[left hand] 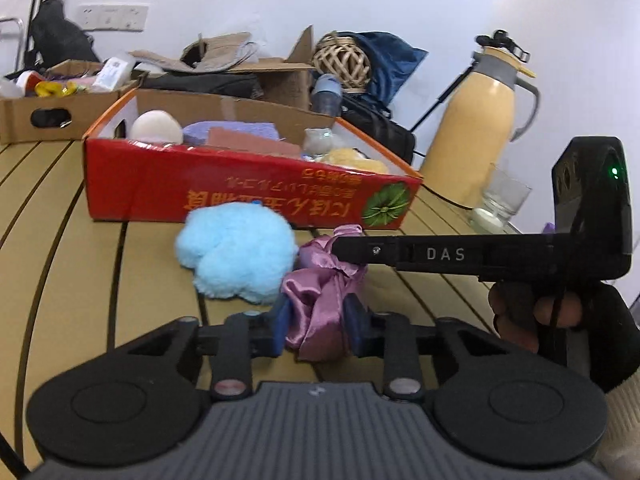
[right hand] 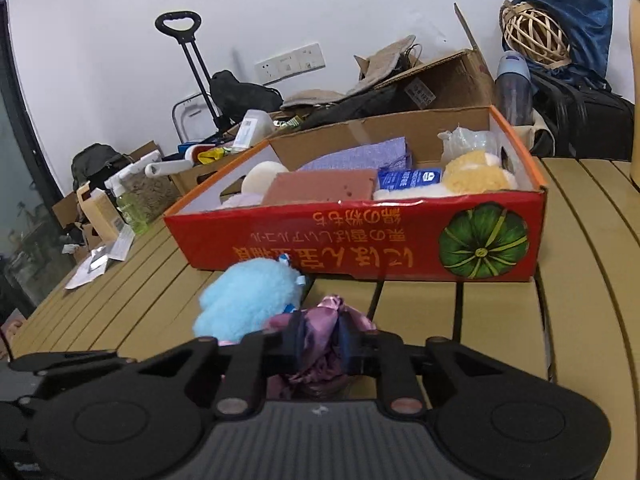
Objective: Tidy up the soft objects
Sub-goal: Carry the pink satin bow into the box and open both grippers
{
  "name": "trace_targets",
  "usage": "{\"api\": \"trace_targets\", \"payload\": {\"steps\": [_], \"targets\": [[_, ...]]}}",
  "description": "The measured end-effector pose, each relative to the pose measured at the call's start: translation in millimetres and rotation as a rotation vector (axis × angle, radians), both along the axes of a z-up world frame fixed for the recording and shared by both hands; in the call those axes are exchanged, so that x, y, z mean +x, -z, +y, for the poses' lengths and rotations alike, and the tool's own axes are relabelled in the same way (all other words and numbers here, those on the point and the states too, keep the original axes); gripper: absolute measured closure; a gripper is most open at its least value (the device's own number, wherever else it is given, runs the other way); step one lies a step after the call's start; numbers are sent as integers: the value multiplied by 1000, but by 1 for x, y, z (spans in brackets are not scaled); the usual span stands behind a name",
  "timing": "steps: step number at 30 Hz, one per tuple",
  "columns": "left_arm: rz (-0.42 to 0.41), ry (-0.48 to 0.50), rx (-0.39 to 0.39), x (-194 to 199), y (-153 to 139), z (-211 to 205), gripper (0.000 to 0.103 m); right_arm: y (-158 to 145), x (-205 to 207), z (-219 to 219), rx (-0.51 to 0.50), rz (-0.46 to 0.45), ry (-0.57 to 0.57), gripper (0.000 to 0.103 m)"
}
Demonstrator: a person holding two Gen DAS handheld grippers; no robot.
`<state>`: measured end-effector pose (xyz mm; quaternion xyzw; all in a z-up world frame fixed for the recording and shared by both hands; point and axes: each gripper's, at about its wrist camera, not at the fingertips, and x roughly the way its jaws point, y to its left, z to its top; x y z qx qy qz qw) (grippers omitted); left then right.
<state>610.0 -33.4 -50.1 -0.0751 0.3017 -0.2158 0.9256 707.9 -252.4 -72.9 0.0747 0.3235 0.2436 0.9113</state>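
Note:
A shiny purple satin scrunchie (left hand: 320, 300) lies on the slatted table, and both grippers pinch it. My left gripper (left hand: 318, 322) is shut on its near end, blue pads pressing the fabric from both sides. My right gripper (right hand: 318, 340) is shut on the scrunchie (right hand: 320, 320) too; in the left wrist view its black finger (left hand: 400, 254) reaches in from the right over the fabric. A fluffy light-blue plush (left hand: 236, 256) rests just left of the scrunchie, touching it. Behind stands a red cardboard box (left hand: 240, 188) holding sponges, cloths and plush items.
A yellow thermos jug (left hand: 476, 128) and a glass (left hand: 500, 200) stand to the right of the box. Cardboard boxes (left hand: 48, 112), bags and a woven ball (left hand: 340, 62) crowd the far edge by the wall. A person's hand (left hand: 532, 316) holds the right gripper.

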Motion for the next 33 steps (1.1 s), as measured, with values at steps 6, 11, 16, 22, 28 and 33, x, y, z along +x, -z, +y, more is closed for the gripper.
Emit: {"api": "trace_targets", "payload": {"steps": [6, 11, 16, 22, 28, 33], "targets": [[-46, 42, -48, -39, -16, 6, 83, -22, -47, -5, 11, -70, 47, 90], [38, 40, -104, -92, 2, 6, 87, -4, -127, -14, 44, -24, 196, 91], [-47, 60, -114, -130, -24, 8, 90, -23, -181, -17, 43, -75, 203, 92], [-164, 63, -124, -145, -67, 16, 92, -62, -203, -7, 67, -184, 183, 92], [-264, 107, -138, -77, -123, 35, 92, -116, -156, 1, 87, -300, 145, 92], [-229, 102, -101, 36, -147, 42, 92, -147, -39, 4, 152, -240, 142, 92]]}}
